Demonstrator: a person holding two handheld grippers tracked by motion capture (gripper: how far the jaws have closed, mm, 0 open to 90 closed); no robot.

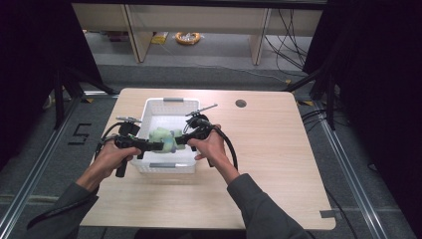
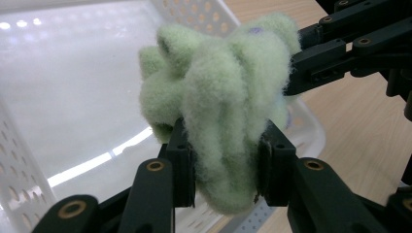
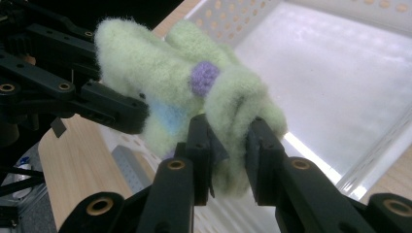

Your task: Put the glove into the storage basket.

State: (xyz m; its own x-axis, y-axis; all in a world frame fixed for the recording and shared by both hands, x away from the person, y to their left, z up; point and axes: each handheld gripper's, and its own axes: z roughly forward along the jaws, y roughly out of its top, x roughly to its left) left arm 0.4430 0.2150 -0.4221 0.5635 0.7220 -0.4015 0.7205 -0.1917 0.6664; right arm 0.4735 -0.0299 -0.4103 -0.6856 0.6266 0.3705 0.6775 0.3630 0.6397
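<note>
With the left gripper (image 1: 158, 146) and right gripper (image 1: 180, 141) both clenched on the fuzzy green toy (image 1: 165, 139) above the white basket (image 1: 171, 168), lower evenly before letting go.

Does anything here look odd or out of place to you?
Nothing looks spilled or broken. The one odd sight is the fuzzy green cloth: it is bunched into a crumpled wad, pinched from both sides by the left gripper and the right gripper, over the white basket. It also bears a small purple dot.
</note>
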